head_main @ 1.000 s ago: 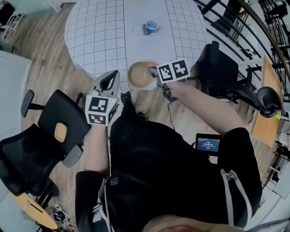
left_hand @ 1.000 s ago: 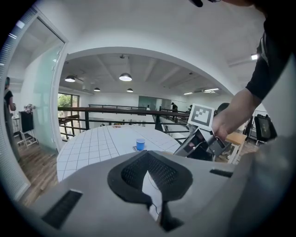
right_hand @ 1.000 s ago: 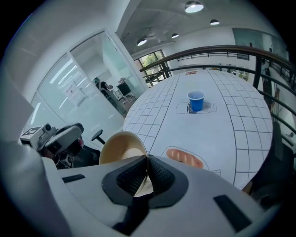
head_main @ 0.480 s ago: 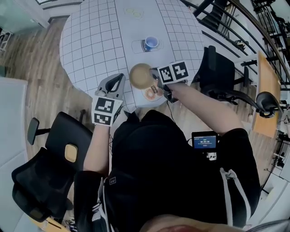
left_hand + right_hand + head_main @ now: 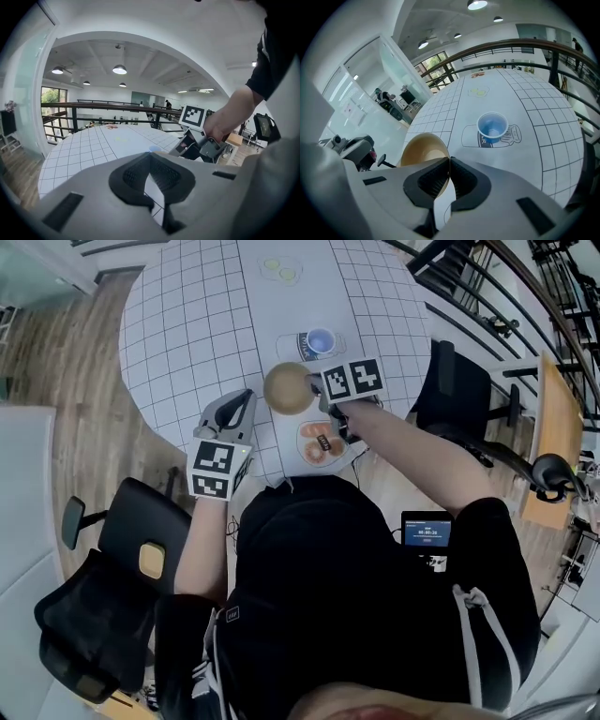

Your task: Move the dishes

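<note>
Gripping bowl (image 5: 421, 146): right gripper (image 5: 449, 165), jaws pinched on its rim.
Left gripper (image 5: 151, 163): jaws together, empty.
Cup (image 5: 492, 125): on table (image 5: 187, 324), beyond bowl.

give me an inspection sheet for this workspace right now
surface: round white gridded table
job's things: tan bowl held by its rim; blue cup on a printed outline; plate of food at the near edge
clutter: two yellow things at the far end, too small to tell
grippers: right gripper jaws shut on the bowl rim; left gripper jaws together, empty
cables: nothing seen
surroundings: black chairs, railing, wood floor
</note>
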A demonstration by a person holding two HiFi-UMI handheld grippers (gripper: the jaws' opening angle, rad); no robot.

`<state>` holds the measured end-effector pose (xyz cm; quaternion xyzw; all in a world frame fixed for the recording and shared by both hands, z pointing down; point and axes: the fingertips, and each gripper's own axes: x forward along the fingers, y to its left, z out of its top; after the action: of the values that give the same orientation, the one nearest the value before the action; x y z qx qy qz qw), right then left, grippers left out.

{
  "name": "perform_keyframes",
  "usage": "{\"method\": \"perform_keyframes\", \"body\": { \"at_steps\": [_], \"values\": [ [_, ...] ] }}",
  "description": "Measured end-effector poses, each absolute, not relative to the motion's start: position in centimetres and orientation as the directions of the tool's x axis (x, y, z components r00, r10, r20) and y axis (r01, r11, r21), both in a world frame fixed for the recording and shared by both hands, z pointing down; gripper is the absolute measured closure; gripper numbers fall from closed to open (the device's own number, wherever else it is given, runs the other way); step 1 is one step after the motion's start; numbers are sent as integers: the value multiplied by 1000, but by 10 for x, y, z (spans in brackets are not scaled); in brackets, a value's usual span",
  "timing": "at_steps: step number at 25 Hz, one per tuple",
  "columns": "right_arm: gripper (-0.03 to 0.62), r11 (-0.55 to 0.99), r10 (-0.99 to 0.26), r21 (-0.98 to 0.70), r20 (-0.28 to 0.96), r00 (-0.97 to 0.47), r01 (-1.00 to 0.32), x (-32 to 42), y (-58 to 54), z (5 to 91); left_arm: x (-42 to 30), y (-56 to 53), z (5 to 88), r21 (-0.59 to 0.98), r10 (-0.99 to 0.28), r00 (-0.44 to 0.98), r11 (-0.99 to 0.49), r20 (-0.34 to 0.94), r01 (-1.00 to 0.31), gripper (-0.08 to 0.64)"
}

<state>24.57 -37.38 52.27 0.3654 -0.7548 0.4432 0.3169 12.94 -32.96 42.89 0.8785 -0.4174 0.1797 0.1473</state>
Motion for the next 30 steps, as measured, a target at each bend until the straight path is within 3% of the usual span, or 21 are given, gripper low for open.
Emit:
{"method": "perform_keyframes", "body": {
  "at_steps": [14, 28, 30],
  "values": [
    [563, 383, -249, -356, 849, -466, -853, 235, -412, 574, 145, -346, 464, 141, -638, 581, -603, 505, -785, 555],
    [560, 357, -233, -395, 840, -490, -846, 231, -418, 599, 146, -339, 482, 157, -612, 574, -598, 545, -786, 555],
    [537, 356, -225, -401, 840, -494, -844, 233, -414, 599, 149, -338, 481, 158, -608, 579, -602, 543, -782, 555]
  ]
}}
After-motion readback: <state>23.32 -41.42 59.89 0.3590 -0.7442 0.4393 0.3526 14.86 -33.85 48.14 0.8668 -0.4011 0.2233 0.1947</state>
